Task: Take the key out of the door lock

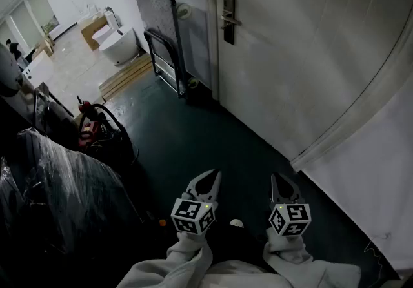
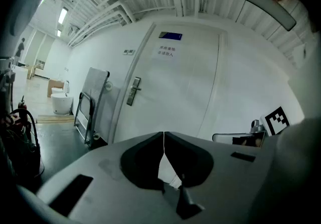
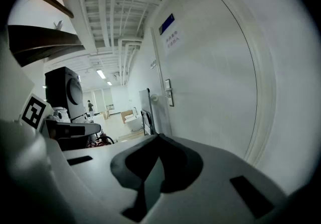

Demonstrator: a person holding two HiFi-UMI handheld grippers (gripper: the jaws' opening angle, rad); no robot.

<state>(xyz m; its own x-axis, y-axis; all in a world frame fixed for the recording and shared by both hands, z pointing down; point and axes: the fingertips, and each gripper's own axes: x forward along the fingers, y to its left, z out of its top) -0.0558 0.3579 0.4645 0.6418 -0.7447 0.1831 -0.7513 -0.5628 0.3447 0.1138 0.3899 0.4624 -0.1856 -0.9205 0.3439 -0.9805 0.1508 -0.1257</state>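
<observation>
Left gripper [image 1: 208,180] and right gripper [image 1: 282,185], both clenched and empty, well short of the door lock [image 1: 228,19]
Side by side over the dark floor [image 1: 206,138], each gripper has its jaws pressed together on nothing. The lock sits well ahead at the left edge of the white door [image 1: 303,41]: a tall dark metal plate with a short lever handle across it. The key is too small to make out.

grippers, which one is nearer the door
The right gripper: it sits by the white door's foot, while the left gripper is farther out over the dark floor.
</observation>
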